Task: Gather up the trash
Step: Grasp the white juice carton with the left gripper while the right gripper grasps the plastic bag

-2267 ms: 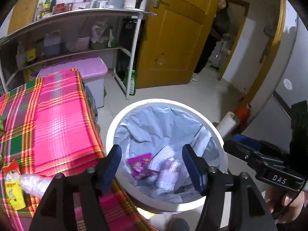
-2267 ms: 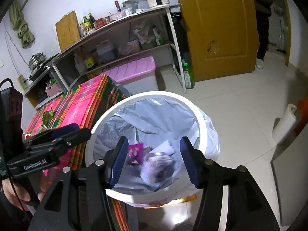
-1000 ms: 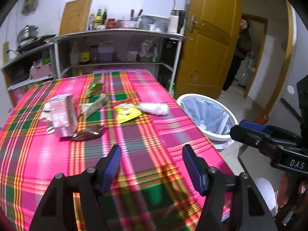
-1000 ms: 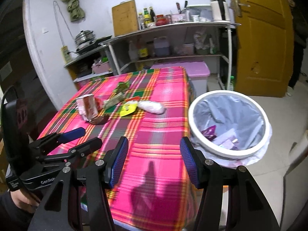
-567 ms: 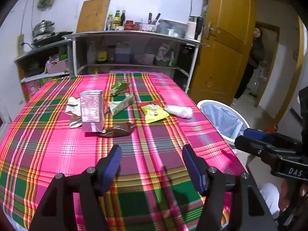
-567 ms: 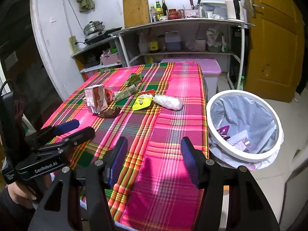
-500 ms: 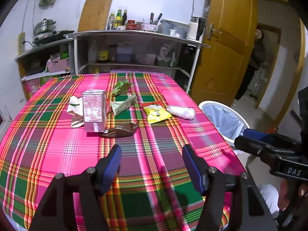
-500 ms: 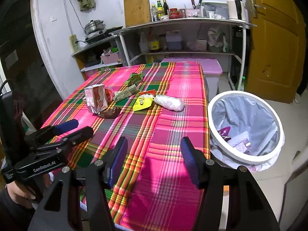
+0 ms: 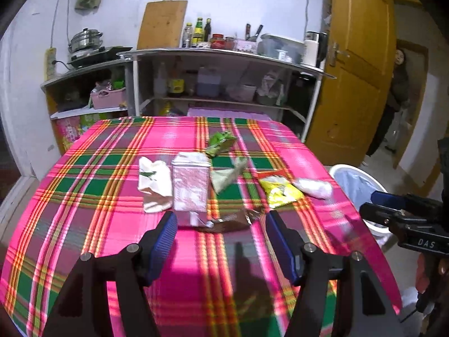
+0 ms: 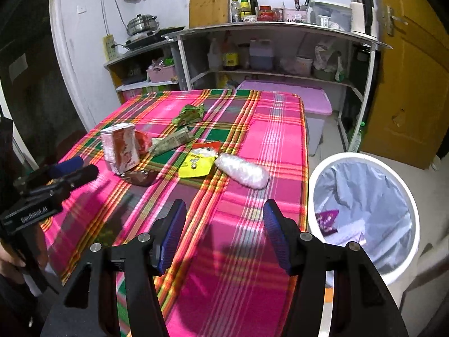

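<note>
1. The left gripper (image 9: 221, 236) is held over the near edge of the counter (image 9: 84, 224), fingers (image 9: 164, 241) wide apart and empty.
2. A white crumpled wrapper (image 9: 153, 185) lies leftmost in the litter, touching the pink carton (image 9: 190, 186). It is judged light and limp; a pinch on a raised fold is advised.
3. The pink carton stands upright. It is judged stiff-walled but crushable, probably near empty; the two flat sides are to be taken.
4. A brown wrapper (image 9: 230, 223) lies flat just in front of the carton. It is judged thin and slippery, hard to lift off the cloth.
5. A green wrapper (image 9: 220, 143) lies behind, and a grey-green packet (image 9: 227, 175) just right of the carton; both are judged soft.
6. A yellow packet (image 9: 282, 192) and a clear plastic bundle (image 10: 242, 171) lie touching, nearest the counter's right edge. The bundle is judged squashy, to be gripped across its middle.
7. The right gripper (image 10: 224, 236) hovers with fingers spread wide, holding nothing.
8. The lined trash bin (image 10: 362, 158) stands on the floor just beside the counter; a purple wrapper (image 10: 327, 221) and pale scraps are seen inside.
</note>
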`<state>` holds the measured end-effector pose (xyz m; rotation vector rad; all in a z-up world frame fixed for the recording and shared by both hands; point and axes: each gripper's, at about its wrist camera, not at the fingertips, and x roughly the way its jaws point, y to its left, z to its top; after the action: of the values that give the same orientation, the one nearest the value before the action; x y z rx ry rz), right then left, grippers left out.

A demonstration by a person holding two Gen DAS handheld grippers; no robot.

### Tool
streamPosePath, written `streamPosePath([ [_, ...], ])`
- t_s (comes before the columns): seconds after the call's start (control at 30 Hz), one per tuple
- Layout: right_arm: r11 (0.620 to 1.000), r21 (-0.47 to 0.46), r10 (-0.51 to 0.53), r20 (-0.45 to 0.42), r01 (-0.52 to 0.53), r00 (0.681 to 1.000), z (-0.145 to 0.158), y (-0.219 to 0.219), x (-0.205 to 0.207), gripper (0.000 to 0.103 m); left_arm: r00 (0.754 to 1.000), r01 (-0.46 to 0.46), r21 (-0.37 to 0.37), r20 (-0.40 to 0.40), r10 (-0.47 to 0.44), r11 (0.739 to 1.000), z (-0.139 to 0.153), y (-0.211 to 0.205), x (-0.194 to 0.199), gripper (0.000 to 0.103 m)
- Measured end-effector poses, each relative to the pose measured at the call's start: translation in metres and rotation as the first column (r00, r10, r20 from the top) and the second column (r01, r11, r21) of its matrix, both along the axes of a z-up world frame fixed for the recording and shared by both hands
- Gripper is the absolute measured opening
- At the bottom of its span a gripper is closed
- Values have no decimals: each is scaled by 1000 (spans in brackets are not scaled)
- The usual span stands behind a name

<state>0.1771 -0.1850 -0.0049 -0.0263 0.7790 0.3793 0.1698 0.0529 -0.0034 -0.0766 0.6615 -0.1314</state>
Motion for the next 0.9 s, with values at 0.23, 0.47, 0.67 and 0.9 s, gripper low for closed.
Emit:
streamPosePath([
  [0.23, 999, -31, 14, -25, -14, 1000, -12, 1, 38, 58, 999, -24, 19, -27, 24, 1000, -13, 9, 37, 65],
  [0.47, 998, -60, 30, -62, -33, 998, -28, 1, 75, 58, 998, -33, 13, -53, 34, 999, -26, 14, 61, 64],
  [0.67, 994, -81, 68, -89, -75, 994, -40, 11, 92, 58, 996, -28, -9, -85, 27, 1000, -35, 18, 72, 41],
  [0.9, 989, -91, 104, -119, -115, 987, -51, 24, 96, 28, 996, -9, -34, -84, 6, 999, -35, 18, 71, 38],
])
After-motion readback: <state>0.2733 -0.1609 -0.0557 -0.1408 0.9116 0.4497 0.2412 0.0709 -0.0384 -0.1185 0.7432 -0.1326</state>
